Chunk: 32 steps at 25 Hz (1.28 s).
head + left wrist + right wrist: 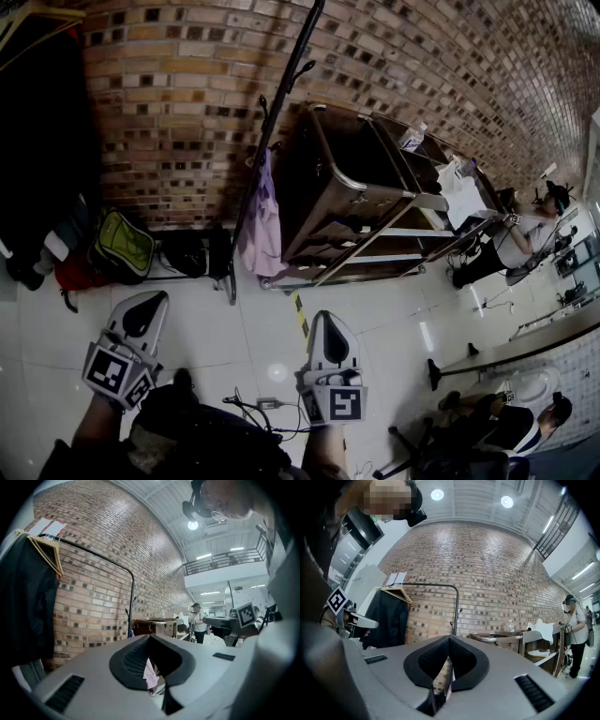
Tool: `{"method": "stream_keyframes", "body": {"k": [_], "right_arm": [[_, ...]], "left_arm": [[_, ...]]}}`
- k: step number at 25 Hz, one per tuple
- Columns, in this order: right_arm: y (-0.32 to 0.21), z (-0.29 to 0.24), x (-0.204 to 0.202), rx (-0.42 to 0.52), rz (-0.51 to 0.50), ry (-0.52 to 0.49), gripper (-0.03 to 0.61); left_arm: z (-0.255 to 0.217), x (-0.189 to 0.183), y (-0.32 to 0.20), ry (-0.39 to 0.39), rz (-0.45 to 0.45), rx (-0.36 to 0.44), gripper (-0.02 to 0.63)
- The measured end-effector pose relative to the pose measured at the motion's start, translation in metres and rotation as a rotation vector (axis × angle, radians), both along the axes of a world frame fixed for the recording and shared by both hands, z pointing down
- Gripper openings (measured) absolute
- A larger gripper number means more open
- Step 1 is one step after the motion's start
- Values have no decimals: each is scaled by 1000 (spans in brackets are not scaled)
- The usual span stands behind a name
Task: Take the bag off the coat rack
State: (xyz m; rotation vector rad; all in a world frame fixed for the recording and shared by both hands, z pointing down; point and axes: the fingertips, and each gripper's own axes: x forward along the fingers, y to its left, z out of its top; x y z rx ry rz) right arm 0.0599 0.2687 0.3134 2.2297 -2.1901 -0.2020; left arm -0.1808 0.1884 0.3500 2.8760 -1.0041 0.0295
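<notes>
A pale pink bag (263, 225) hangs from a hook on the black coat rack pole (272, 131), in front of the brick wall. Both grippers are held low, well short of the rack, over the white floor. My left gripper (155, 298) is shut, its jaws meeting at the tip with nothing between them. My right gripper (325, 317) is shut and empty too. In the left gripper view the bag (151, 676) shows through the gap under the closed jaws (150, 635), with the rack pole (131, 606) beyond. The right gripper view has the jaws (449, 638) pointing at the rack pole (456, 611).
A brown metal trolley (361, 202) stands right of the rack. Dark clothes (37, 141) hang at the left, with a green backpack (122, 246) and a black bag (185, 253) below. A cable (262, 405) lies on the floor. People stand at the far right (511, 246).
</notes>
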Motion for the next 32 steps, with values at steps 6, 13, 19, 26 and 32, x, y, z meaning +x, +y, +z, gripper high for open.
{"method": "stream_keyframes", "body": {"k": [6,13,19,26,32], "right_arm": [[-63,11,-27,-20,31,22,32],[-110,19,-52,-28,66,9,32],[-130,25,-58,-27,54,6,32],[-159,29,-31,10,58,-34,32],[-215,41,-1,23,13,-45,32]], "left_arm": [[4,-33,-65,2,8,-13,23],[18,-61,-113,-17,32,-42,23],[26,-62,-133,9,31,-47,23],[13,-45,-153,23,3,5,23],[20,-28,-194,11,-71,14,23]]}}
